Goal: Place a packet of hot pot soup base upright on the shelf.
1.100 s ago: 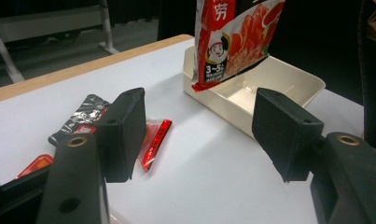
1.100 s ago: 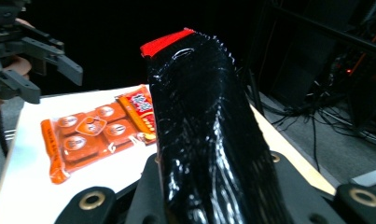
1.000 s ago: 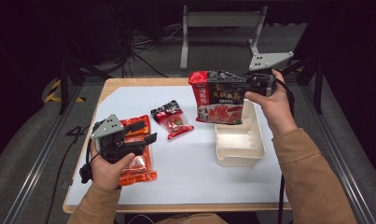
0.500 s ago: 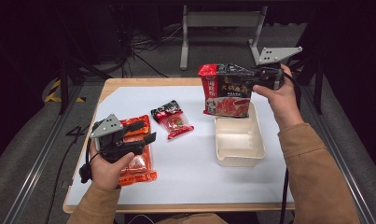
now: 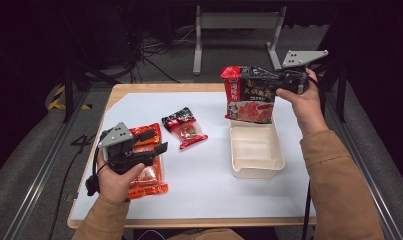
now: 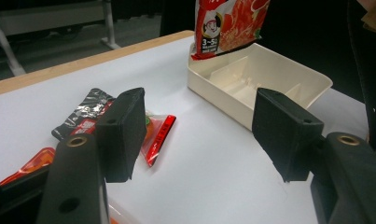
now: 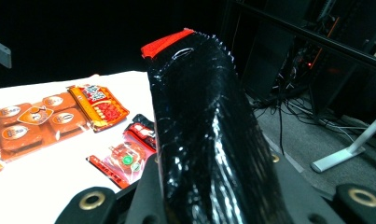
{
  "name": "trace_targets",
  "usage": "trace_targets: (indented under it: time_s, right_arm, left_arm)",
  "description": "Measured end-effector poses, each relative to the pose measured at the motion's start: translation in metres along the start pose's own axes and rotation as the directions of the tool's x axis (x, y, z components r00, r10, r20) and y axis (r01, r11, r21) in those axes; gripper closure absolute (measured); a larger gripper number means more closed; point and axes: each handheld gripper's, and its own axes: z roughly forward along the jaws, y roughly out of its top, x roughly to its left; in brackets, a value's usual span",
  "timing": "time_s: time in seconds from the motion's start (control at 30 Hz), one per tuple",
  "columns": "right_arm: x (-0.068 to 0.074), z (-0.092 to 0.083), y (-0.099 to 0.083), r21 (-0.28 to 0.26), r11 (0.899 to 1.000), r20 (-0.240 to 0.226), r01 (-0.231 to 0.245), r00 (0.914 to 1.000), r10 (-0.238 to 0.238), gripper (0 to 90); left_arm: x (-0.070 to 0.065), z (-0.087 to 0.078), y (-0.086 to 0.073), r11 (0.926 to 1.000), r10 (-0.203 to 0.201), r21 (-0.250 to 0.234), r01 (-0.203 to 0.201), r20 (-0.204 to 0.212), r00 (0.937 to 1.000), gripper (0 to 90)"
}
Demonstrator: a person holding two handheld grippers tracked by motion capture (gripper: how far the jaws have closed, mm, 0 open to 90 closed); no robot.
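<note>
Since the earlier frame, the right gripper point(image 5: 281, 80) – clamped on the red bag point(image 5: 249, 95) – moved toward the table's far edge, above the tray point(image 5: 256, 165); left gripper point(image 5: 156, 142) gapes empty.

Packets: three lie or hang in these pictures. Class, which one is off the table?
The big red packet, gripped in the right claw and hanging over the tray. The orange packet and small packet lie flat.

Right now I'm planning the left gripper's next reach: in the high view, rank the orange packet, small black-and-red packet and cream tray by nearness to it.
1. Orange packet, directly beneath the left gripper.
2. Small black-and-red packet, table centre.
3. Cream tray, on the right side.
</note>
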Motion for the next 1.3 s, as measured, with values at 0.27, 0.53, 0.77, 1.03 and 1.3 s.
trace_targets:
  time_s: [0.27,0.53,0.77,1.03,1.3]
  right_arm:
    - [-0.008,0.001,-0.013,-0.012,1.0,0.01,-0.028,0.9995,0.029,77.9]
    - [-0.015,0.006,-0.031,0.008,0.999,0.025,-0.052,0.9983,0.052,77.9]
    - [-0.016,0.008,-0.04,0.009,0.998,0.028,-0.059,0.9979,0.059,77.8]
    - [-0.015,0.014,-0.05,0.016,0.998,0.028,-0.067,0.9974,0.067,77.5]
    - [-0.013,0.021,-0.063,0.038,0.996,0.024,-0.083,0.9963,0.082,76.4]
  left_arm:
    - [0.002,-0.001,-0.001,0.9999,-0.014,-0.004,0.014,-0.007,0.9999,36.1]
    - [0.003,0.0,-0.002,1.0,-0.01,0.001,0.01,-0.007,0.9999,35.9]
    - [0.003,0.0,-0.002,0.9999,-0.011,0.002,0.011,-0.006,0.9999,35.8]
    - [0.005,0.001,-0.003,0.9999,-0.013,0.0,0.013,-0.01,0.9999,35.8]
    - [0.005,0.001,-0.003,0.9998,-0.021,0.006,0.021,-0.011,0.9997,35.5]
